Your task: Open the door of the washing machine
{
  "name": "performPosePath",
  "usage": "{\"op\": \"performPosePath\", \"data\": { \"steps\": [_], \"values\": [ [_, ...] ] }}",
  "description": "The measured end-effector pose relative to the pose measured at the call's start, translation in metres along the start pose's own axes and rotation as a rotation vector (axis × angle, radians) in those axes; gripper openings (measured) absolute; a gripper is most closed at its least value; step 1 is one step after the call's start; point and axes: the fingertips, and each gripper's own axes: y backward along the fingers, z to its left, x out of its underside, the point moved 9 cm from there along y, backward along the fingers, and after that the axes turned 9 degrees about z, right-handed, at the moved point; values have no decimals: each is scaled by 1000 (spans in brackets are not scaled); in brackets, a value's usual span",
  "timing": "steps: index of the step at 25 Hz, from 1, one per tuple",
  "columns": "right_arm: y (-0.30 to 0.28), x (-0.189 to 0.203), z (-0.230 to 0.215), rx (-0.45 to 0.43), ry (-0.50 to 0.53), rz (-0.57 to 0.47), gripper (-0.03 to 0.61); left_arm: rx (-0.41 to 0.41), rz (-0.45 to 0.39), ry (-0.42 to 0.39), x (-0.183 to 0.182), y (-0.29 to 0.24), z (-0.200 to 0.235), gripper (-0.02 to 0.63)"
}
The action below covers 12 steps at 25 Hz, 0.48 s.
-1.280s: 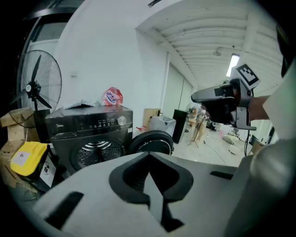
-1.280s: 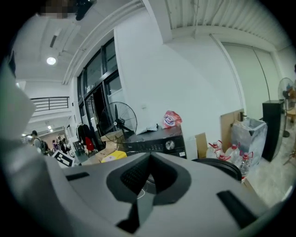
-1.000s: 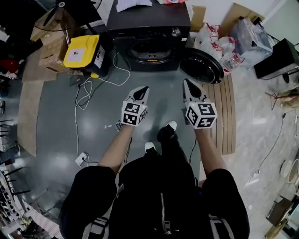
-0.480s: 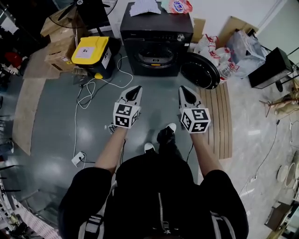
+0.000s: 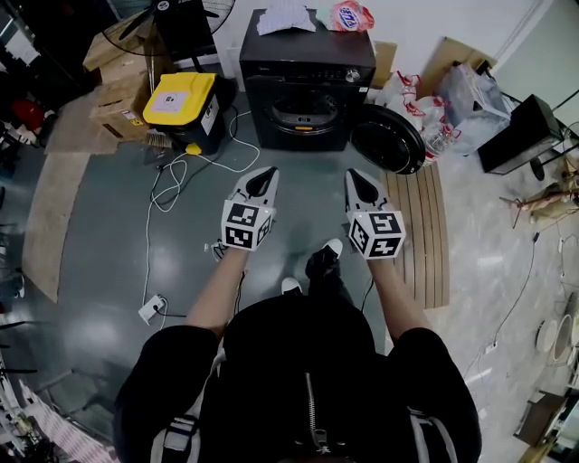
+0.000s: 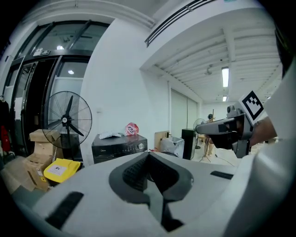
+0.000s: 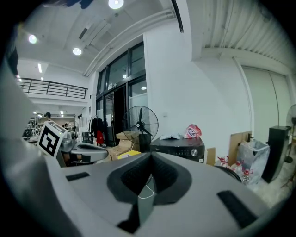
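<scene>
**Washing machine point(image 5: 308, 81) stands with its door point(image 5: 389, 137) swung open**

Grey floor point(image 5: 99, 244) fills most of the head view. The black front-loading machine sits at top centre against a white wall. Its round door hangs wide to the right of the bare drum opening point(image 5: 305, 110).

A person in black point(image 5: 308, 380) stands at the bottom of the frame, well apart from the machine, with both forearms stretched toward it. A strip of wooden slats point(image 5: 425, 226) lies on the floor right of centre. Cardboard boxes point(image 5: 113, 95) are piled at upper left, and plastic bags point(image 5: 470, 81) crowd the upper right. A standing fan point(image 6: 69, 121) rises left of the machine in the left gripper view, and a yellow-lidded case point(image 5: 181, 98) rests just left of the machine.

The left gripper point(image 5: 269, 174) and the right gripper point(image 5: 355, 177) are held side by side at mid-frame. Both point at the machine and neither touches it. In the left gripper view the fingers point(image 6: 134, 173) are pressed together with nothing between them, and the right gripper's fingers point(image 7: 132, 178) meet the same way.

A white cable point(image 5: 163, 181) loops across the floor at centre left. On the machine's top lie a white cloth point(image 5: 287, 16) and a red-and-white packet point(image 5: 346, 16).
</scene>
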Motion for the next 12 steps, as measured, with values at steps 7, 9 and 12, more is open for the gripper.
{"op": "performPosePath", "data": {
  "steps": [7, 9, 12],
  "values": [
    [-4, -3, 3, -7, 6, 6, -5, -3, -3, 13, -3, -2, 5, 5],
    [-7, -4, 2, -8, 6, 6, -5, -4, -7, 13, -4, -4, 7, 5],
    [-14, -5, 1, -10, 7, 6, -5, -2, -9, 14, -6, -8, 12, 6]
  ]
}}
